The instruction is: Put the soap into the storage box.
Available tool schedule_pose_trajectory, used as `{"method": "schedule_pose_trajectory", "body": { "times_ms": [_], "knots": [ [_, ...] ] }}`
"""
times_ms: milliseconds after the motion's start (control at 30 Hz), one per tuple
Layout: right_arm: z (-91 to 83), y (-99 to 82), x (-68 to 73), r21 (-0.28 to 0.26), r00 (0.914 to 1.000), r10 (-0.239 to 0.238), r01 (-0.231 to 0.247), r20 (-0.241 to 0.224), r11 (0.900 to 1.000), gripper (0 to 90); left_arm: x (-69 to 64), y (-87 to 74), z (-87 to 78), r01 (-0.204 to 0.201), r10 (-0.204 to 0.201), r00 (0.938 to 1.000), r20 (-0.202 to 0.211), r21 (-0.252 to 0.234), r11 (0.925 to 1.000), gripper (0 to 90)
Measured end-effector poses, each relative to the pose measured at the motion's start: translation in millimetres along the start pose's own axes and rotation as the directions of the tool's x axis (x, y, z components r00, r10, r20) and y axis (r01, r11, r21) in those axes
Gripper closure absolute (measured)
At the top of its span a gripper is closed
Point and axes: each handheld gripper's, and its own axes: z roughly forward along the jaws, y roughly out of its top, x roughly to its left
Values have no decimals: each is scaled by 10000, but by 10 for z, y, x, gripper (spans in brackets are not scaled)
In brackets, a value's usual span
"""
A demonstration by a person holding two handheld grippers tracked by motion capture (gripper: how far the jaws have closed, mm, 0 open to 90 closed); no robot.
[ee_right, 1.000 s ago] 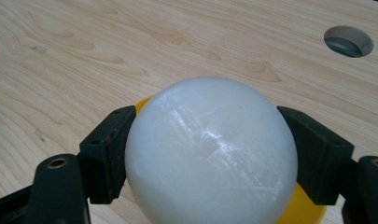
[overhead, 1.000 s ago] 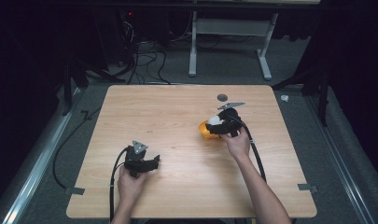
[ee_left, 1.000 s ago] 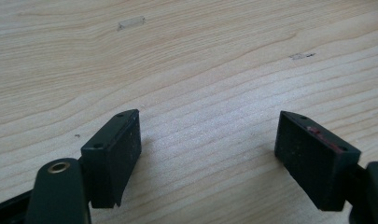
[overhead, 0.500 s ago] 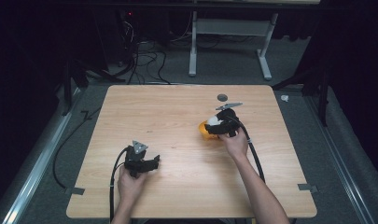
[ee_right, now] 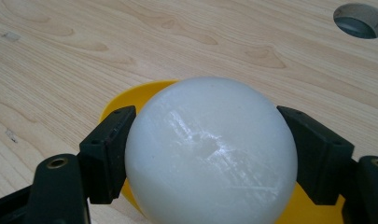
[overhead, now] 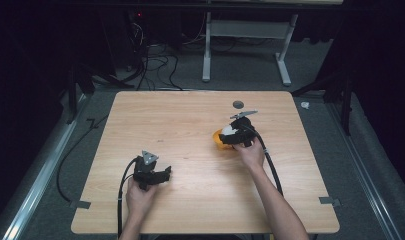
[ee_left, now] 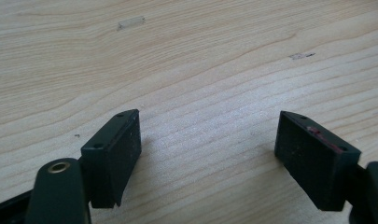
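Right claw (ee_right: 210,154) grips white ball (ee_right: 210,154) (over yellow dish (ee_right: 130,100)).

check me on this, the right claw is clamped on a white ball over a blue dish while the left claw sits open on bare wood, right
Almost: the dish is yellow, not blue, as the right gripper view shows. The rest holds: the right claw is clamped on the white ball above that dish, and the left claw sits open over the bare wooden table.

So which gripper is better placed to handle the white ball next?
Right. The right gripper already clamps the white ball over the yellow dish; the left gripper sits open, far off on the table.
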Motion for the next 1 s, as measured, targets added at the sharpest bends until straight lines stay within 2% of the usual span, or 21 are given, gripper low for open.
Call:
{"method": "schedule_pose_trajectory", "body": {
  "times_ms": [267,700,1000],
  "knots": [
    [38,-10,-16,96,9999,83,-84,83,9999,243,-1,0,0,-4,4,10000,-8,1,10000,232],
    [100,-48,-34,322,9997,231,-228,-72,9992,240,-2,0,0,-8,8,10000,-11,3,10000,232],
    [19,-27,-47,-22,9995,255,-255,-174,9997,243,-4,0,2,-16,16,10000,-27,0,10000,232]
  ]
}}
